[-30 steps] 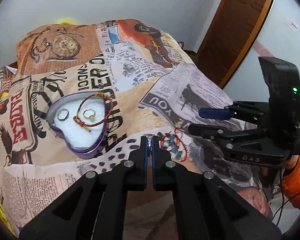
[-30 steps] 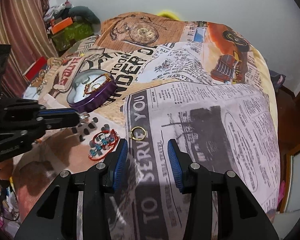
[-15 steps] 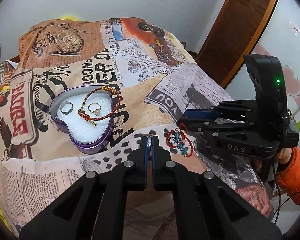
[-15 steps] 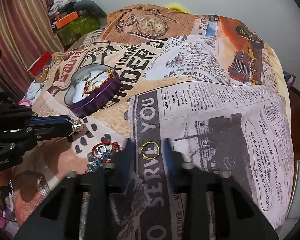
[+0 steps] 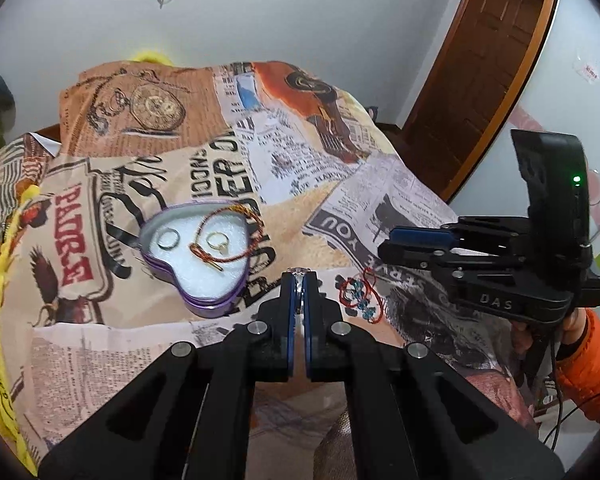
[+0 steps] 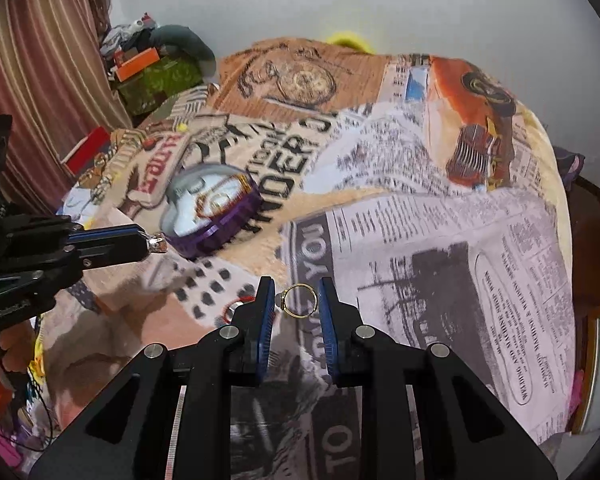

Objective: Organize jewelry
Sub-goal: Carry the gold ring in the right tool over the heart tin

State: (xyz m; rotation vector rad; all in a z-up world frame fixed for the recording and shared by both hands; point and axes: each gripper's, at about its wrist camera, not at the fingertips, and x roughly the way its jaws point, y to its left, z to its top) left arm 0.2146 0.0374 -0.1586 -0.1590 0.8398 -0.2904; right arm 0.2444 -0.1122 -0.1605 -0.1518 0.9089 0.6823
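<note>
Since a second before, the right gripper (image 6: pixel 297 300) had dropped around the gold ring (image 6: pixel 299 301), jaws wide, ring flat on the bedspread (image 6: pixel 440 240), setting pointing left. The left gripper (image 5: pixel 299 282) stayed clamped on a silver ring (image 5: pixel 298 271), band mostly hidden, near the blurred heart tin (image 6: pixel 212 236).

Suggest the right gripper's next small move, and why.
Probably close the right gripper on the gold ring: its open fingers already flank the ring on the bedspread, so pinching comes before any lift toward the tin.
</note>
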